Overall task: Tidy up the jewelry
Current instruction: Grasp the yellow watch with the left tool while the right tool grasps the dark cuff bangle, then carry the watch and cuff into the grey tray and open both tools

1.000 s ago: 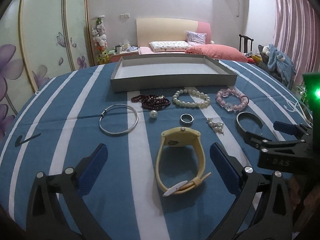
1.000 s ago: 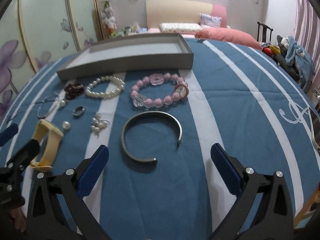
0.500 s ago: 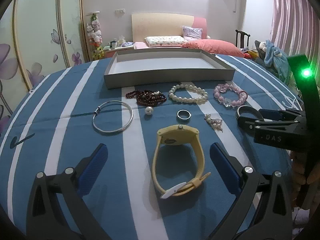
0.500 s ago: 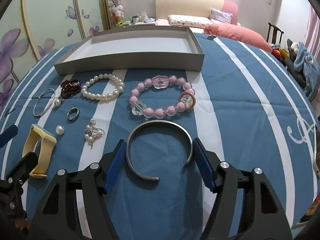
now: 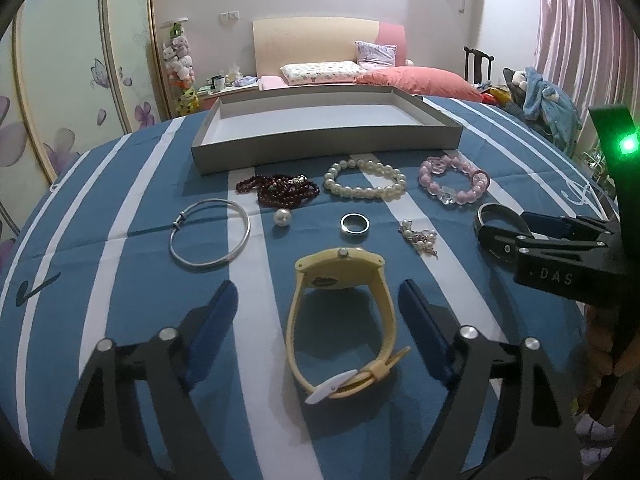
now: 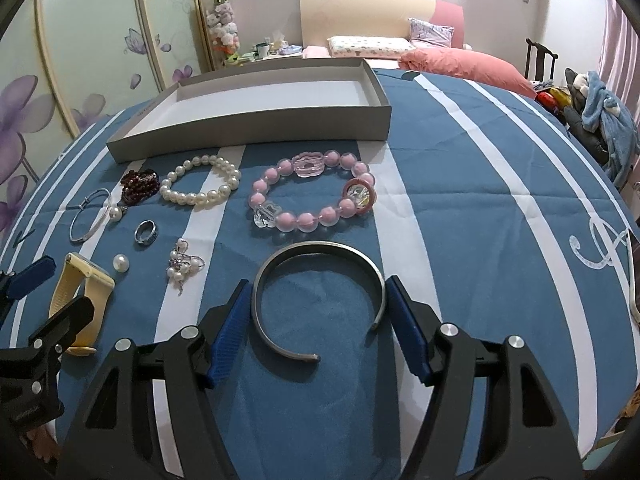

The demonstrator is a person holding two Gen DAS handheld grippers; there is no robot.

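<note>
**Operator:** Where was the watch?

**Helper:** The yellow watch (image 5: pixel 340 270) lay on its side on the desk (image 5: pixel 120 280). It was right between the two sides of your left claw (image 5: pixel 316 288). That claw was closing, but it was not squeezing the band yet. One side was just beside the band and the other was a little way off.

**Operator:** How would it feel?

**Helper:** I think it was light and bendy. The band looked like soft rubber, so the loop would squash if you squeezed hard. The part by the round face looked harder. That was the best place to grab it, with a gentle squeeze.

**Operator:** And my right claw?

**Helper:** Your right claw (image 6: pixel 318 282) looked like it was pinching the silver cuff (image 6: pixel 316 246), with one side of the claw on each side of it. The cuff lay flat on the desk, near you.

**Operator:** Was that one tricky?

**Helper:** A bit, I think. It looked stiff, smooth and shiny, so it could slip. It had a gap in it too, on the side near you. A hard squeeze could make it pop out. A low, steady hold would be safer.

**Operator:** Where should they go?

**Helper:** My guess was the grey tray (image 5: pixel 320 142) at the far side of the desk. Nothing was in it.
</note>
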